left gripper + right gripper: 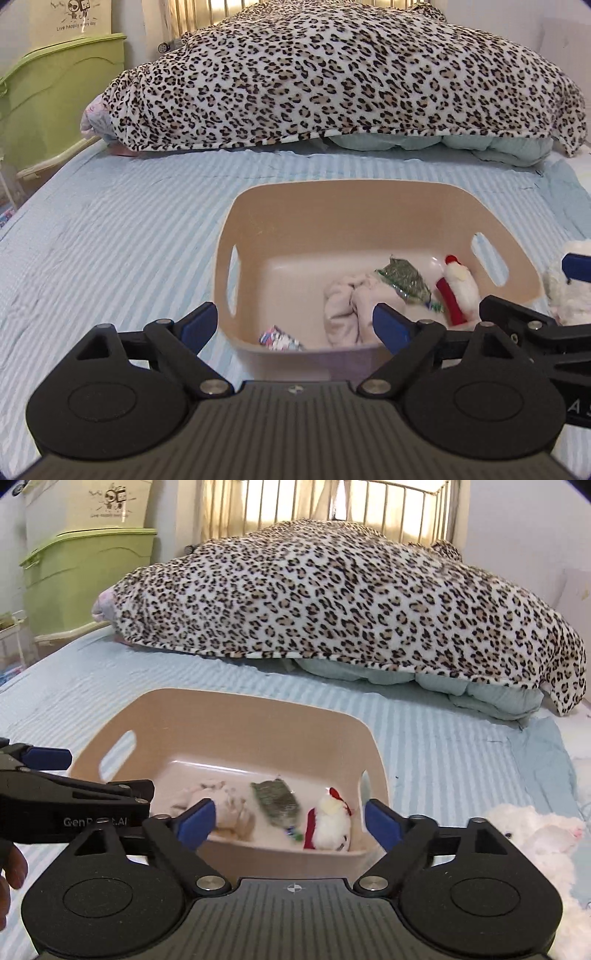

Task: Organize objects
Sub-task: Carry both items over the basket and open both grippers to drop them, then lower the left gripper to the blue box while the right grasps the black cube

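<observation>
Beige plastic basket [236, 716] sits mid-frame on the striped bed [443, 760], just ahead of both released grippers, left [295, 325] and right [290, 821]. Inside lie soft cloth [347, 306], a Santa doll [328, 827]; a fluffy white plush [546, 834] lies at lower right.

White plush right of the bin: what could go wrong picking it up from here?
1. The white plush lies off to the side of the open right gripper, partly out of frame; a grab may catch only loose fur and slip.
2. The left gripper hangs close alongside; a sideways swing could knock it.
3. The beige bin sits on soft bedding; a bump to its rim could tip it.
</observation>
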Demonstrator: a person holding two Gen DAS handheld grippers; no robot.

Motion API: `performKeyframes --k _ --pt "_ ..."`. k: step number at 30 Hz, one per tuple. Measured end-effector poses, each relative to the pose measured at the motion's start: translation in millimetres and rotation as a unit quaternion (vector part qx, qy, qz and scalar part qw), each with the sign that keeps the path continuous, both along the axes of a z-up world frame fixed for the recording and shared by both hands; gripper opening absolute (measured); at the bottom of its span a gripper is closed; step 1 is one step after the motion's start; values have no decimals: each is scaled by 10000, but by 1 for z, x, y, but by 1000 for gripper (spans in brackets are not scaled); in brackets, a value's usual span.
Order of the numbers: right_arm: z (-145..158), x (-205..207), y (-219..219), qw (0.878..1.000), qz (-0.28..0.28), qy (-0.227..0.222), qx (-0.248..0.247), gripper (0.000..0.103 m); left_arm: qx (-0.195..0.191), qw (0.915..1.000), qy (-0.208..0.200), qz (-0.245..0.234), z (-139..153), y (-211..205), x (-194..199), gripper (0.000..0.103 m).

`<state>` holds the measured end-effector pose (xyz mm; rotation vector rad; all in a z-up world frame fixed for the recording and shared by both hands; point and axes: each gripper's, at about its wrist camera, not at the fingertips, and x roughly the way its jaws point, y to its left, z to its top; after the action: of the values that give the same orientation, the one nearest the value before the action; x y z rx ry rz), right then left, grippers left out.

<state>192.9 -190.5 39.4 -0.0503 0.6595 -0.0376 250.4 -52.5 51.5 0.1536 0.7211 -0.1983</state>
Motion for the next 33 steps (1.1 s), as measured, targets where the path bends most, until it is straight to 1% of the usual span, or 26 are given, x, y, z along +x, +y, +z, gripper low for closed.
performKeyframes --k 3,5,10,13,18,21,24,26,31,33 --pt "9 -16 6 9999 62 -77 -59 99 -50 9999 149 23 1 9 -12 92" --pt "12 -25 10 9999 103 -90 -92 100 -38 9997 250 50 0 13 -19 92" --pt "7 -31 18 9995 214 83 -215 101 0 9983 548 178 -13 29 -32 92" --pt "-7 -28 18 9990 225 285 -256 101 74 9970 728 249 -24 37 -35 92" --pt "-34 -19 18 9967 258 753 -140 101 143 9948 943 351 -38 46 -31 92" --pt "-47 -15 20 9955 326 878 -127 101 216 9938 1002 429 -47 49 -26 92" --pt "-63 -11 20 9936 416 1049 -32 100 183 9927 1097 465 -53 52 -20 92" --pt "-72 -7 21 9921 464 1161 -64 98 159 9928 1089 477 -56 53 -17 92" --pt "-88 0 21 9906 467 1265 -217 94 280 9913 1175 516 -66 52 -8 92" --pt "-91 2 17 9912 458 1234 -132 94 261 9915 1171 497 -66 52 -6 92"
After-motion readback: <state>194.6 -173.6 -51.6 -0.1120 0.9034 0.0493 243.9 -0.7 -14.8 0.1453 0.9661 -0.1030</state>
